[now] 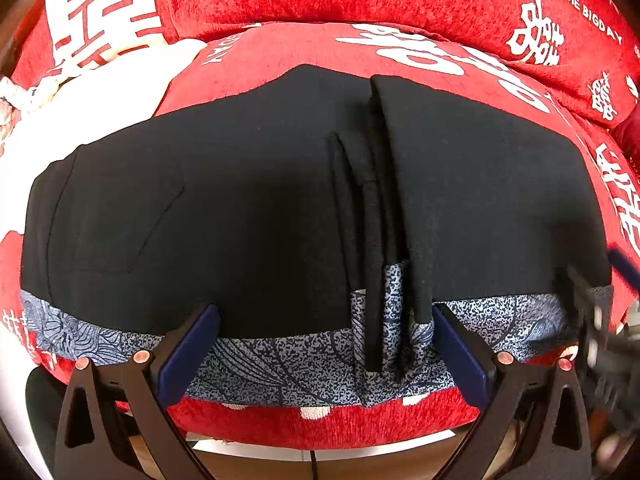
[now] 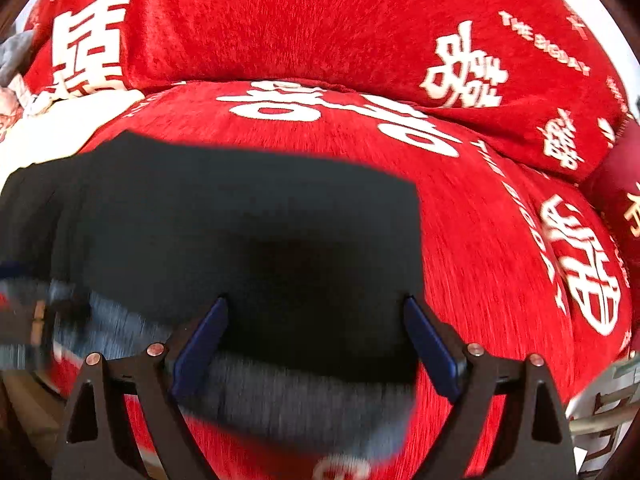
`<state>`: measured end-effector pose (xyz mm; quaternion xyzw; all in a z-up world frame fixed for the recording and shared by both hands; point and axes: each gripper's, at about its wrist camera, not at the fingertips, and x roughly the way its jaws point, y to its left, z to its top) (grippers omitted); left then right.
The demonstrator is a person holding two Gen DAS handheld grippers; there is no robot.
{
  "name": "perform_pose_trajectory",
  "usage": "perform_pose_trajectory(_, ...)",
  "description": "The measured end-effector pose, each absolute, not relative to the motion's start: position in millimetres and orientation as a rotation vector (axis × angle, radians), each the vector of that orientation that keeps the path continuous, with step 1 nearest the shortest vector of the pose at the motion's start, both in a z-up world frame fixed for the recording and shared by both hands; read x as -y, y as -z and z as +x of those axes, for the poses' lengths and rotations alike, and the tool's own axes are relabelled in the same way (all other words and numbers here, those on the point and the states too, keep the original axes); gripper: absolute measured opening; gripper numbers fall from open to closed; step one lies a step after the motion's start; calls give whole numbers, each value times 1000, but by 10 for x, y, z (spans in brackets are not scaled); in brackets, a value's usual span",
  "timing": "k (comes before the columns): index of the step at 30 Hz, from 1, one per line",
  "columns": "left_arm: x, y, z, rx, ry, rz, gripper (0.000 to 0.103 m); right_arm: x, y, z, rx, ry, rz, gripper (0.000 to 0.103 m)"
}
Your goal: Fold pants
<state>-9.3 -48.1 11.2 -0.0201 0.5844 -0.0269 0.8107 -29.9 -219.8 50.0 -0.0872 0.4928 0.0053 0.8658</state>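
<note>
Red plush cover (image 1: 360, 0), printed with white characters, is seen over the whole seat and the cushions behind it. Black pants (image 1: 200, 200) are spread flat on the seat, taking up most of the left wrist view; a patterned blue-grey band (image 1: 260, 360) runs along their near edge. A second layer of the pants is folded over on the right, and narrow pleats (image 1: 372, 220) are bunched between the two layers. White cloth (image 1: 100, 92) is seen at the far left, beside the pants.

The left gripper (image 1: 326, 354) is held above the band with its jaws wide apart, nothing clamped between them. The right gripper (image 2: 316, 346) is held over the pants' right end, its jaws likewise spread and clear of the cloth; that view is blurred. The right gripper also shows, blurred, at the right edge of the left wrist view.
</note>
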Motion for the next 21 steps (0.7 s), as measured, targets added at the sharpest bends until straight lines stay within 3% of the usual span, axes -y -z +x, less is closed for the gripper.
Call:
perform_pose_trajectory(7,350,-491,287,-1194,8,-136,103,2348,-650,-365,-1038,8,-123,94)
perform_pose_trajectory(12,367,-290,809,-1276,-102,-88,103,2313,-606,-198,-1060,-19,-60,94)
perform_pose_trajectory(17,388,-229,918,-1289,-96,-71,103,2213,-476,-227,-1074,18,-146,98)
perform_pose_trajectory(21,198,-484,729,-1232,-56,-148,103,2188,-641,-301,-1048,-15,-107,98)
